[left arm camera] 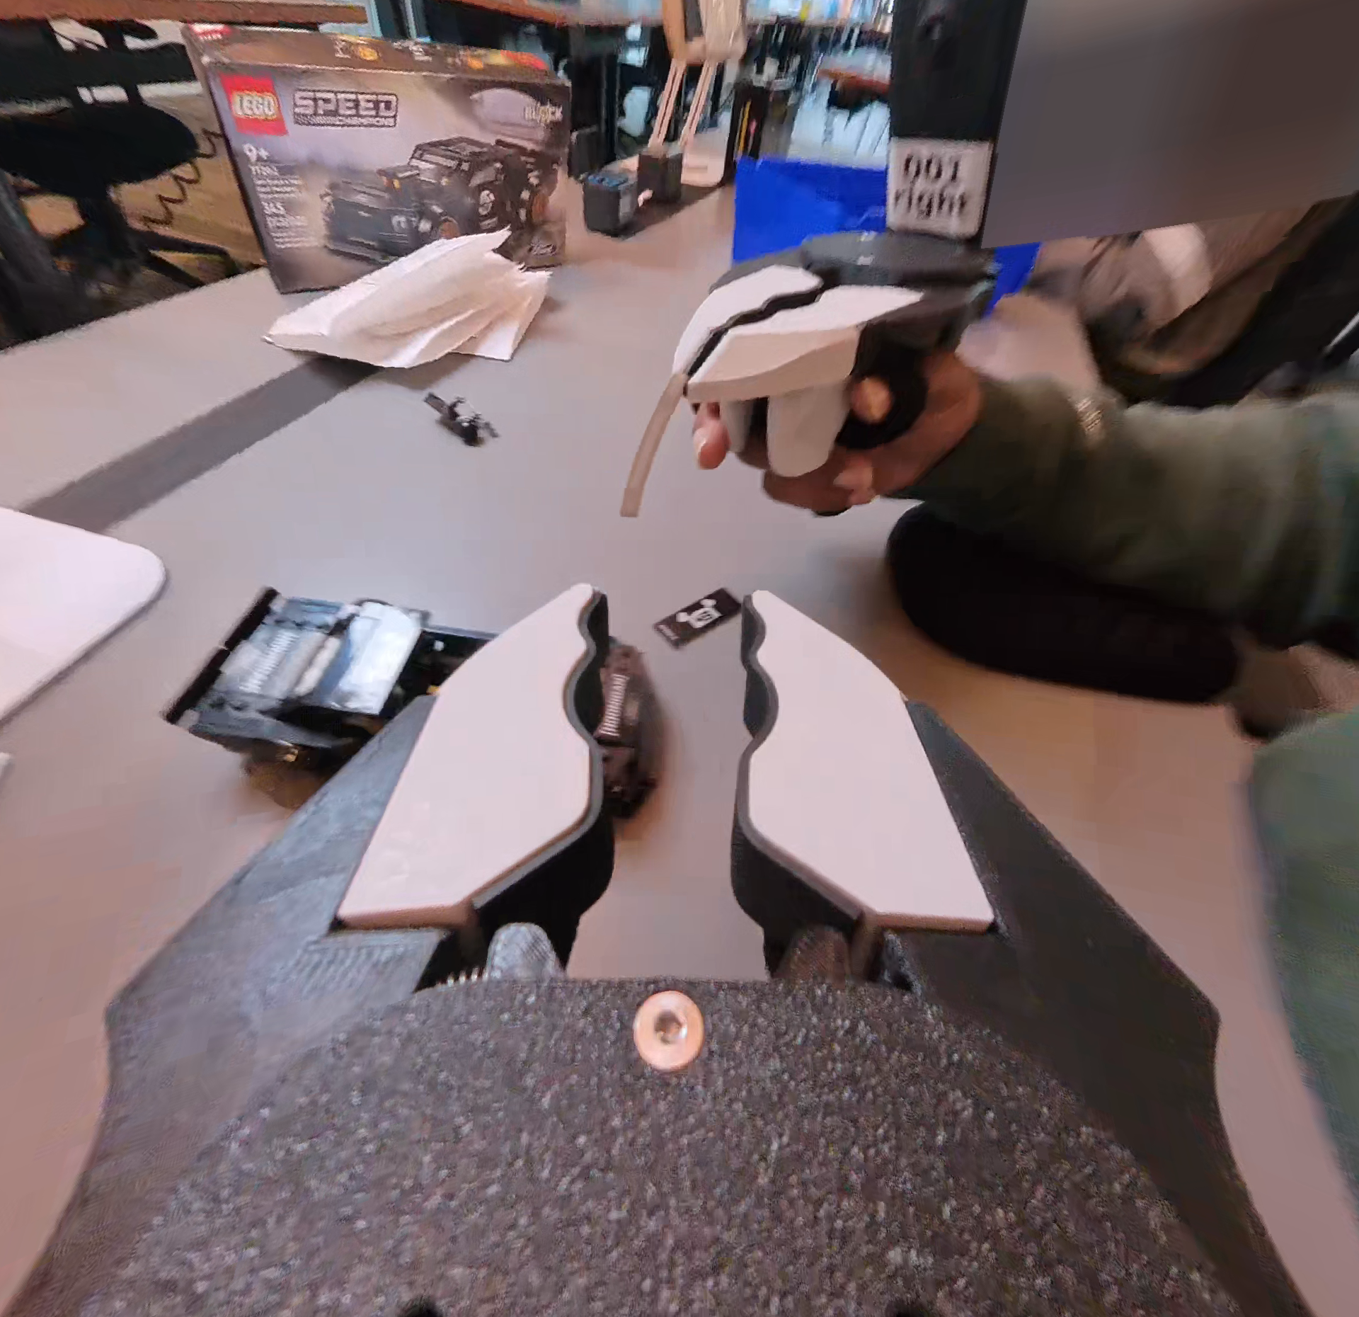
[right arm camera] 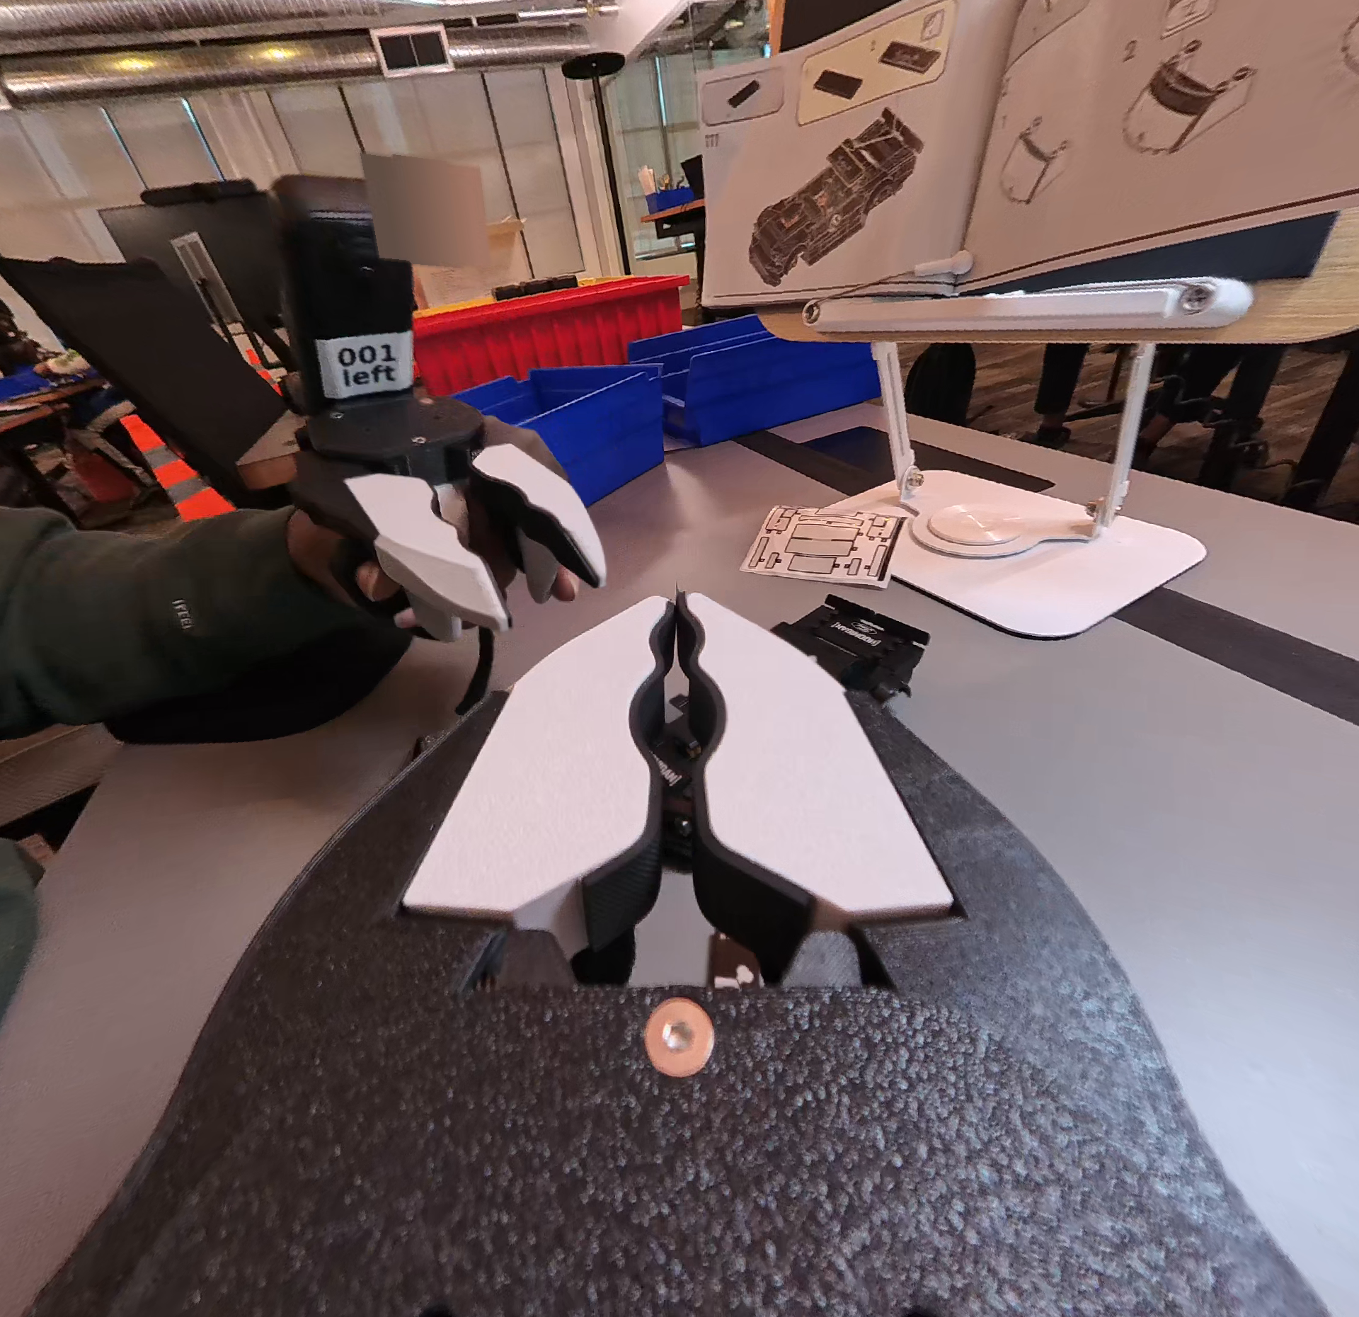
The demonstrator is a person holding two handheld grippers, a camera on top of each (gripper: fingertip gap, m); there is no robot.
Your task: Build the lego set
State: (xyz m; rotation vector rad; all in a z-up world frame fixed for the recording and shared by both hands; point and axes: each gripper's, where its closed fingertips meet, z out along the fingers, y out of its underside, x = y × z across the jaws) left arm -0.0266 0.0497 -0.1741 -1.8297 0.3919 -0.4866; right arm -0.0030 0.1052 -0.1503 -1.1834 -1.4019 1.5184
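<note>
A partly built black Lego car (left arm camera: 309, 671) lies on the grey table (left arm camera: 441, 531), its right end hidden behind my left finger. My left gripper (left arm camera: 673, 605) is open and empty, low over the table beside the car. A small black printed tile (left arm camera: 695, 617) lies just beyond its tips. My right gripper (left arm camera: 690, 383) is raised at the upper right, shut on a thin pale strip (left arm camera: 647, 458) that hangs down. In the right wrist view the right gripper (right arm camera: 676, 606) is shut, with a thin sliver at its tip. The car (right arm camera: 853, 642) lies beyond it and the left gripper (right arm camera: 544, 597) is open at the left.
The Lego box (left arm camera: 397, 156), a crumpled white paper bag (left arm camera: 419, 303) and a small black piece (left arm camera: 463, 417) are at the back. A sticker sheet (right arm camera: 824, 546) lies by the white stand (right arm camera: 1029, 561) that holds the instruction booklet (right arm camera: 956, 141). Blue bins (right arm camera: 647, 413) and a red bin (right arm camera: 551, 325) stand behind. Spacing between my two grippers at the tips: around 7 cm. The right tips stand about 12 cm off the small black printed tile (left arm camera: 695, 617). My right wrist view (right arm camera: 720, 973) looks at it from another angle.
</note>
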